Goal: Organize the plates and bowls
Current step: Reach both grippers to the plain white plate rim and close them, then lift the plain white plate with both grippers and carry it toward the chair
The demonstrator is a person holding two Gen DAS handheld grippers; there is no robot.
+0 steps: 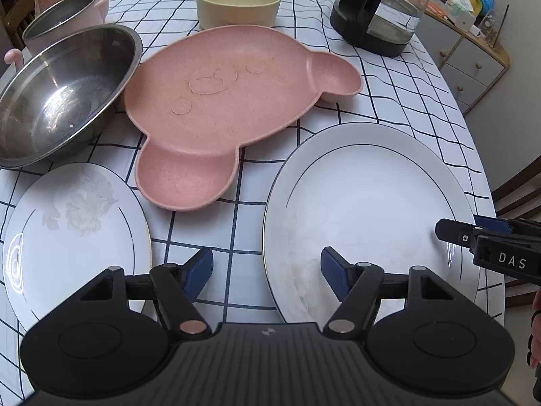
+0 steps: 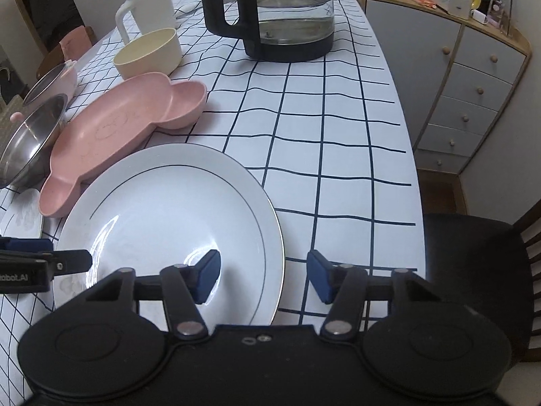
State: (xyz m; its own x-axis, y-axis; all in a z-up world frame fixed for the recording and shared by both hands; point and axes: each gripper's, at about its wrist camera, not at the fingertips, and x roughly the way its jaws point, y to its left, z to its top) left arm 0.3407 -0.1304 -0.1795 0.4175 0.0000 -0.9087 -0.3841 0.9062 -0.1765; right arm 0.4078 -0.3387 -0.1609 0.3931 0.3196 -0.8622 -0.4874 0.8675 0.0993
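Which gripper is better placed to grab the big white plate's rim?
Probably right. The right gripper already straddles the large white plate's near right rim, one finger over the plate, one outside. The left gripper straddles its left rim too, but sits between it and the small plate.

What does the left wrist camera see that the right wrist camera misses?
Only the left view shows the whole small floral plate and the inside of the steel bowl. Only the right view shows the white mug and the black chair. Both show the large white plate, the pink bear plate, the cream bowl and the kettle.
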